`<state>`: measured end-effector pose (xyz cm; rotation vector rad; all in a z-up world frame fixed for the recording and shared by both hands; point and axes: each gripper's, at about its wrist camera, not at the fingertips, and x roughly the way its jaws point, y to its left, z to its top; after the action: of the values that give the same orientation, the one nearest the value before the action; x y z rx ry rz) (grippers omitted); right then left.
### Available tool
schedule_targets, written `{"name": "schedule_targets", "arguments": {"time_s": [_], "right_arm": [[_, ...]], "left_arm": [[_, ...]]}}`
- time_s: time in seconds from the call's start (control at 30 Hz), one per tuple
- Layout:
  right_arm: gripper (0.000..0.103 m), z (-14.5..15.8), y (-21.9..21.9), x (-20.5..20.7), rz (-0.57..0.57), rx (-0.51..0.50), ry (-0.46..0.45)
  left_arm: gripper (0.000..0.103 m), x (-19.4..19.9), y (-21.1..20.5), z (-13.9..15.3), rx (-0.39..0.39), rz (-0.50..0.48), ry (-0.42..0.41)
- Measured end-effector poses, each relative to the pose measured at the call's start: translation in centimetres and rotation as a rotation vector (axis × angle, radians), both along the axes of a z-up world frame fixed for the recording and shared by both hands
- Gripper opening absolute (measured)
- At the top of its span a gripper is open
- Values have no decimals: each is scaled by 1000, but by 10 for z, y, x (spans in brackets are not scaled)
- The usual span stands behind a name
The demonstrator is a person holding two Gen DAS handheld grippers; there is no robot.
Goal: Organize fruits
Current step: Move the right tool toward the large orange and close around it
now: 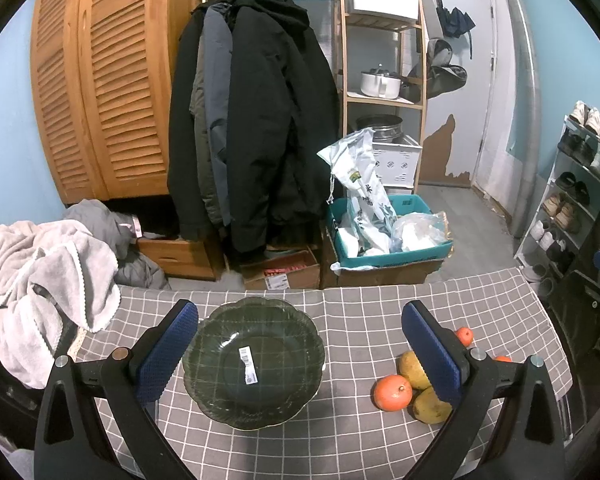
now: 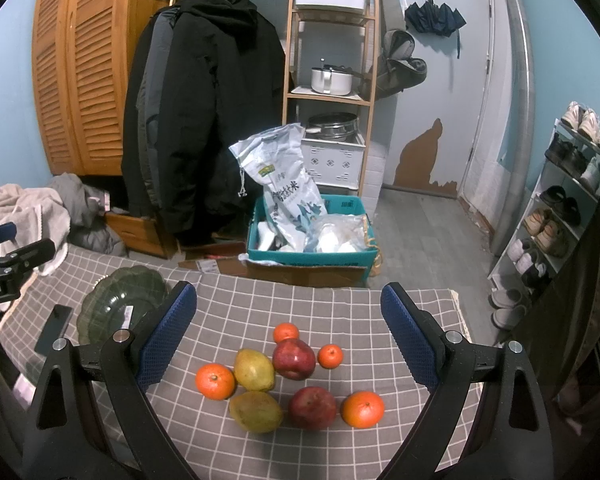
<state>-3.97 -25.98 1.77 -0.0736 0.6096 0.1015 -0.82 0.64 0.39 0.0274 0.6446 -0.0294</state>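
Note:
A dark green glass plate (image 1: pixel 256 396) with a white sticker sits empty on the grey checked tablecloth (image 1: pixel 352 320). My left gripper (image 1: pixel 300 354) is open above it, its jaws wide apart. In the right wrist view the fruits lie in a cluster: two mangoes (image 2: pixel 254 369) (image 2: pixel 256 411), two red apples (image 2: pixel 294 359) (image 2: pixel 312 407), and several oranges, such as one at the left (image 2: pixel 215 381) and one at the right (image 2: pixel 363 409). My right gripper (image 2: pixel 288 338) is open and empty over the cluster. The plate (image 2: pixel 116 302) lies to its left.
A black phone (image 2: pixel 53 329) lies by the plate near the table's left edge. Beyond the table's far edge are hanging coats (image 1: pixel 256 120), a teal box with bags (image 2: pixel 312 236), a wooden shelf (image 2: pixel 332 92), and a shoe rack (image 2: pixel 560 216) on the right.

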Motion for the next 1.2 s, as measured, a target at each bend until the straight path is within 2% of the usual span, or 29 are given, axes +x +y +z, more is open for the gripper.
{"name": "schedule_targets", "arguments": {"time_s": [0.2, 0.63, 1.2], "right_arm": [[92, 2, 3, 0, -4, 1, 0], [92, -10, -23, 4, -74, -7, 25], [92, -56, -63, 20, -171, -23, 182]], "left_arm": [[103, 0, -1, 0, 4, 1, 2], [103, 9, -17, -14, 21, -23, 40], [103, 25, -47, -55, 81, -72, 151]]}}
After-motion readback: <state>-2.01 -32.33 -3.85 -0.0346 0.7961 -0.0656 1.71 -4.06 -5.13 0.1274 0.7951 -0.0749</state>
